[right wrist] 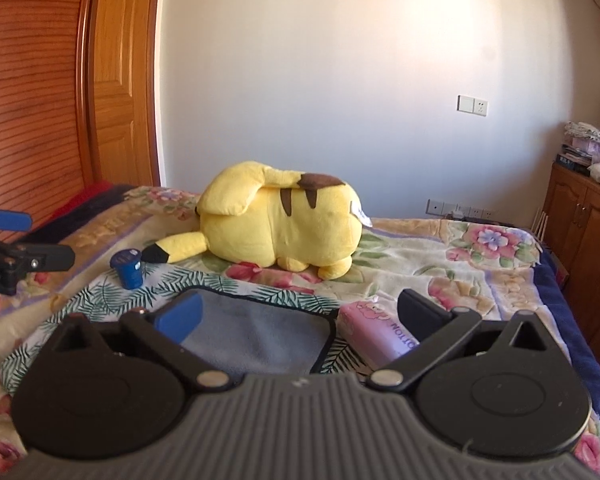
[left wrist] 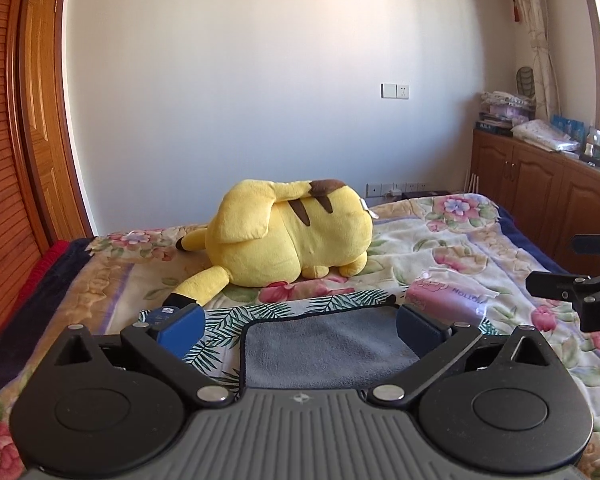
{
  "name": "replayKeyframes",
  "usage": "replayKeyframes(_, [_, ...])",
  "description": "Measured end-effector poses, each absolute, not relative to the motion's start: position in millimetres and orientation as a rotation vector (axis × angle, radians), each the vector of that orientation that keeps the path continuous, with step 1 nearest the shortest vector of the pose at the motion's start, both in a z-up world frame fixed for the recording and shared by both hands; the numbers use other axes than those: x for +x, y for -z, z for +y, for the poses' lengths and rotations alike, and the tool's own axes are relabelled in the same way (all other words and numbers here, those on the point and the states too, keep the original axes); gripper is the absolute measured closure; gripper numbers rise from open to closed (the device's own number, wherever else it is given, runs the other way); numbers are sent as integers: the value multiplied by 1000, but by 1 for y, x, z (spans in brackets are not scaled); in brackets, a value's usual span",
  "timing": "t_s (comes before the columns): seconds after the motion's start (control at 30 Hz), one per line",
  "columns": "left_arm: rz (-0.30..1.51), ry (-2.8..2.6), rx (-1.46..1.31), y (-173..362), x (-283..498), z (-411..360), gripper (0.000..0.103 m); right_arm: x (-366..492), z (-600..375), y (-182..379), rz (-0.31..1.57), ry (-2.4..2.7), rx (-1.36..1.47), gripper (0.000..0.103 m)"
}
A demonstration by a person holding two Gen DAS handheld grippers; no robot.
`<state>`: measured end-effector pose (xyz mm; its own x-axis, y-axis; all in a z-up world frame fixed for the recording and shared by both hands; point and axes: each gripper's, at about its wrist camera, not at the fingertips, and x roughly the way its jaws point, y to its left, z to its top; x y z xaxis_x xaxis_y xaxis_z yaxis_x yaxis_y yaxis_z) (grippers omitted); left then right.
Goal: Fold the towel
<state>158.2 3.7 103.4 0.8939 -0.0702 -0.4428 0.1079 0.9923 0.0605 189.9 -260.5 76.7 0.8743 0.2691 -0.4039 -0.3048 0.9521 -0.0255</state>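
A grey towel (left wrist: 324,350) with a dark hem lies flat on a leaf-print cloth (left wrist: 220,316) on the bed; it also shows in the right wrist view (right wrist: 256,336). My left gripper (left wrist: 300,326) is open above the towel's near part, its blue pads apart and empty. My right gripper (right wrist: 296,316) is open too, straddling the towel's right edge and a pink lotion bottle (right wrist: 380,334). The right gripper shows at the right edge of the left wrist view (left wrist: 580,280), the left gripper at the left edge of the right wrist view (right wrist: 16,248).
A yellow plush toy (left wrist: 288,236) lies on the floral blanket (left wrist: 440,240) beyond the towel. A small blue jar (right wrist: 128,266) stands left of the towel. The pink bottle (left wrist: 444,300) lies at the towel's right. Wooden cabinets (left wrist: 540,184) stand to the right, a wooden door (right wrist: 116,80) to the left.
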Motion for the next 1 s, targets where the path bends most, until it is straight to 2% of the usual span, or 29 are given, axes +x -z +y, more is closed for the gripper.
replayKeyframes(0.53, [398, 68, 100, -156, 92, 0, 16, 131, -277, -139, 313, -280, -78, 0])
replayKeyframes(1.0, [333, 94, 107, -162, 28, -8, 16, 78, -282, -143, 258, -274, -52, 0])
